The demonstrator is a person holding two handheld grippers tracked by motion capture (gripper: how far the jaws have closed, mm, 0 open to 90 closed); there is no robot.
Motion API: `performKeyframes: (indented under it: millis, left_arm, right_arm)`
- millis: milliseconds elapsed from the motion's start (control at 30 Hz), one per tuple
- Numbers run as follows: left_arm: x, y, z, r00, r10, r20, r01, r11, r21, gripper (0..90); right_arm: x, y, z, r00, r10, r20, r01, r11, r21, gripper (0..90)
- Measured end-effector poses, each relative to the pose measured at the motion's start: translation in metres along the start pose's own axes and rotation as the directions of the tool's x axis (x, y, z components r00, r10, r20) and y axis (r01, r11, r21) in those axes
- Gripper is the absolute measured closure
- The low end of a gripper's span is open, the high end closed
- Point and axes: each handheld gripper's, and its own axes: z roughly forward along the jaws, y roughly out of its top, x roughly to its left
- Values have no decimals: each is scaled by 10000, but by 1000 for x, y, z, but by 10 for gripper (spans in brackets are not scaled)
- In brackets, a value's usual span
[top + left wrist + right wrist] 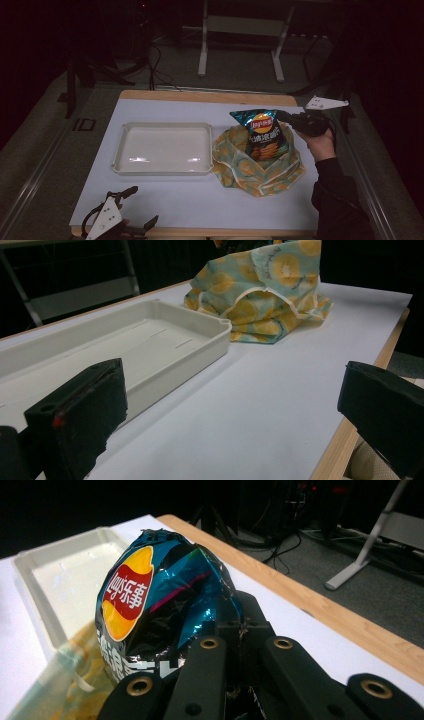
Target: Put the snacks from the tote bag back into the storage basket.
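Chip bag [263, 134], clamped by right hand-held gripper [289, 118], stands in cloth bag [257, 167] beside tray [162, 170]

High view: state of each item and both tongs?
Chip bag: sealed, upright, lower end inside the cloth bag, top corner gripped.
Cloth bag: open, slumped on the table.
Tray: empty, flat.
Right tongs: shut on the chip bag.
Left tongs: open, holding nothing.

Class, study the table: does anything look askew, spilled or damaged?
Nothing spilled. The chip bag hangs tilted, its top corner crumpled in the shut right gripper above the rumpled fabric bag. The white tray sits square.
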Motion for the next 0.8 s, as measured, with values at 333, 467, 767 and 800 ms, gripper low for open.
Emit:
performKeyframes:
  millis: [333, 467, 767, 800]
  left_arm:
    - [0, 0, 1, 10000, -5, 26, 6, 10000, -28, 1]
    - [0, 0, 1, 10000, -4, 64, 4, 10000, -25, 1]
    - [0, 0, 0, 10000, -5, 77, 5, 10000, -22, 1]
    - [0, 0, 0, 10000, 4, 72, -4, 10000, 0, 1]
  right_arm:
    - [8, 28, -4, 9987, -86, 500, 100, 9996, -277, 900]
    - [12, 41, -4, 9975, -138, 696, 170, 9988, -457, 900]
    - [20, 70, -13, 9936, -296, 1094, 404, 9944, -973, 900]
    - [22, 73, -14, 9933, -326, 1113, 440, 9939, -1015, 900]
